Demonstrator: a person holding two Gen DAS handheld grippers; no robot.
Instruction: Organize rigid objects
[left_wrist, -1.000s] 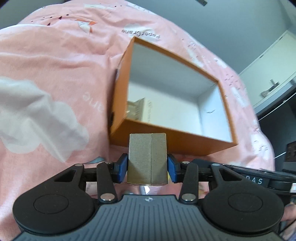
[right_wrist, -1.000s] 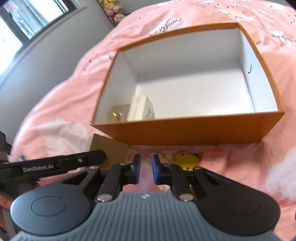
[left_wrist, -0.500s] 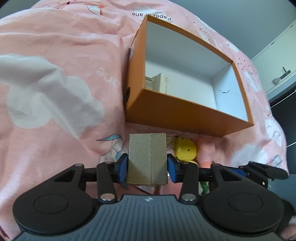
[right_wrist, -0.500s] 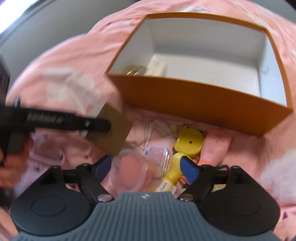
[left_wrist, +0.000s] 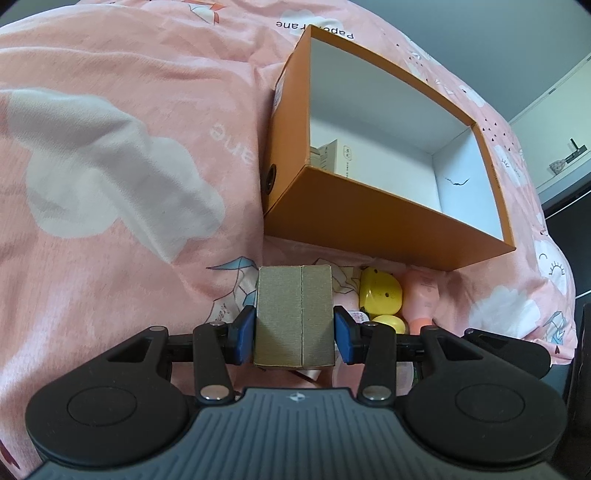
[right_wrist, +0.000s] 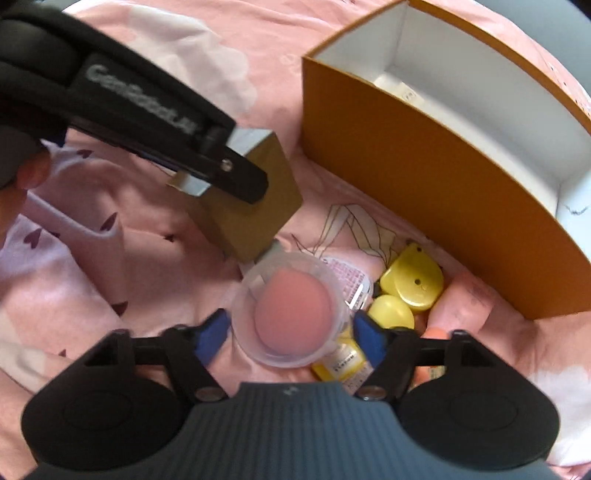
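1. The left gripper (left_wrist: 294, 334) has its blue-padded jaws clamped on the two sides of a small olive-brown cardboard box (left_wrist: 294, 320) with a fine woven-looking texture and a seam down the middle of its face.
2. From the right wrist view the same brown box (right_wrist: 255, 206) hangs just above the bed, near the front corner of the large box.
3. The right gripper (right_wrist: 291, 332) points steeply down with its jaws closing around a round clear plastic case holding a smooth pink egg-shaped sponge (right_wrist: 291, 314); the pads stand just beside its rim on either side, not pressing on it.
4. A large rectangular orange cardboard box with a matte white interior (left_wrist: 369, 218) sits open on the soft pink quilt printed with white clouds (left_wrist: 110, 177).
5. Inside it, against the left wall, stands a small cream carton with printed text (left_wrist: 341, 157).
6. In front of the orange box lie glossy yellow rounded plastic pieces (right_wrist: 413, 284), a pale pink tube (left_wrist: 423, 299) and a small yellow labelled bottle (right_wrist: 341, 363), touching one another.
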